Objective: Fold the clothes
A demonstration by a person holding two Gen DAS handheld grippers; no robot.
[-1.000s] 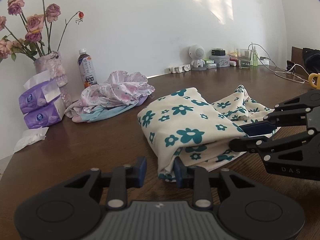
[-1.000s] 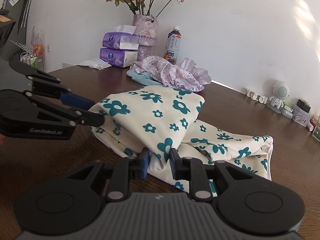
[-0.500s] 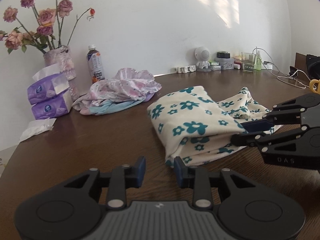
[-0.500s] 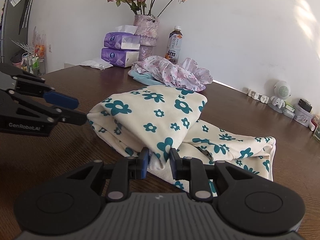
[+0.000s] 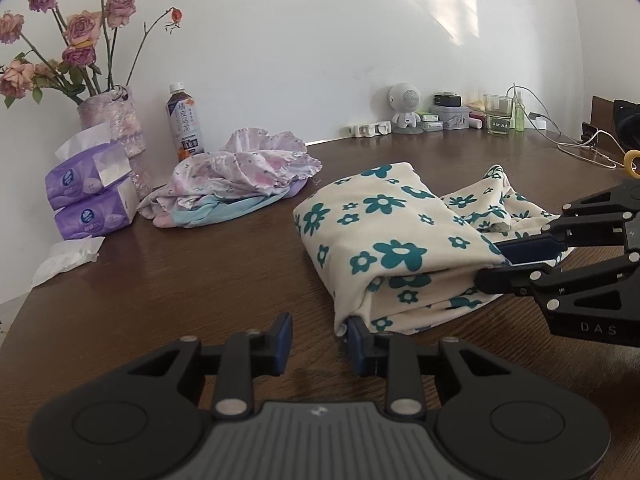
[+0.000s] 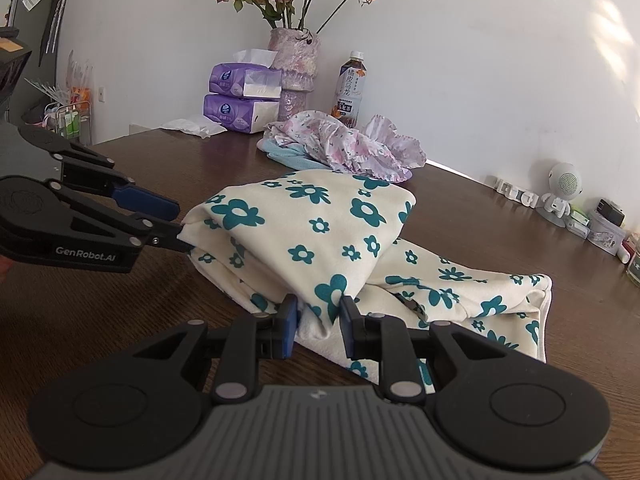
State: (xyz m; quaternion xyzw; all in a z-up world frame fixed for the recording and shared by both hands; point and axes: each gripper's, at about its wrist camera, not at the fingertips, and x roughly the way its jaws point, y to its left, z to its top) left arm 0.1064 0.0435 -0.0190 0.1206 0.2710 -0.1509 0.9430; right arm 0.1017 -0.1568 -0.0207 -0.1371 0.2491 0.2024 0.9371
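1. Left wrist view: left gripper [image 5: 319,340], jaws parted, right finger touching the folded floral garment [image 5: 392,240] on the wooden table [image 5: 180,280].
2. Right gripper [image 6: 318,320], jaws parted astride a garment fold.

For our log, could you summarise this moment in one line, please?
floral cloth on table | left gripper open | right gripper astride fold
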